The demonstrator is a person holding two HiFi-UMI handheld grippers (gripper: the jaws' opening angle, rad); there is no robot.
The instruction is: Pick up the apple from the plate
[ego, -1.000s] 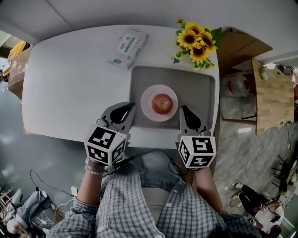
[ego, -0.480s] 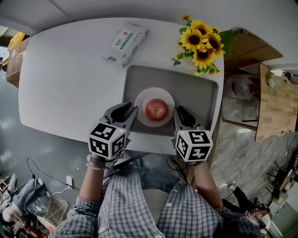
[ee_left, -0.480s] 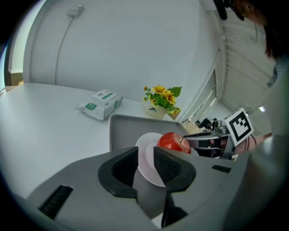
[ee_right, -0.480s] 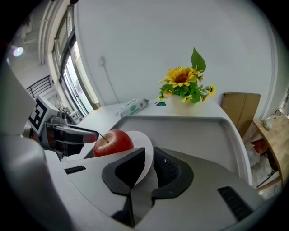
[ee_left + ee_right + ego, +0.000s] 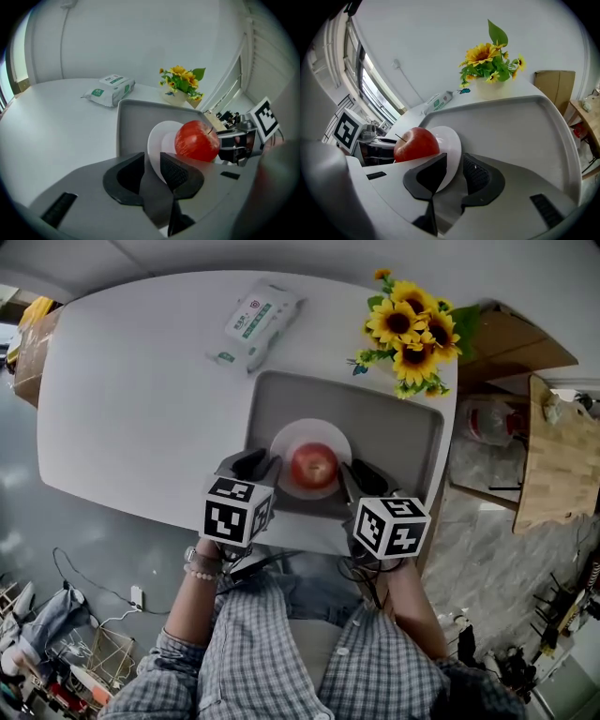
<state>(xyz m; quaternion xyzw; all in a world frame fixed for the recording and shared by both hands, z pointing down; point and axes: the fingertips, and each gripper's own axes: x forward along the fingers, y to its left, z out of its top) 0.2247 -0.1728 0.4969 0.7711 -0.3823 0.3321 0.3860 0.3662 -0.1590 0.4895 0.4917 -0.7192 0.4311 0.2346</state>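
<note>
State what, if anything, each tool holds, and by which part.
Nothing is gripped yet. The left tool and right tool each straddle the plate at its rim, jaws apart; the apple sits untouched on it.

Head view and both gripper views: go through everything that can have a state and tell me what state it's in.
apple: whole, resting on the plate, not gripped.
plate: flat on the tray.
tray: flat on the table.
wipes pack: lying on the table.
sunflowers: upright, at the table's far corner.
left tongs: open, narrow gap, at the plate's rim.
right tongs: open, narrow gap, at the plate's rim.
</note>
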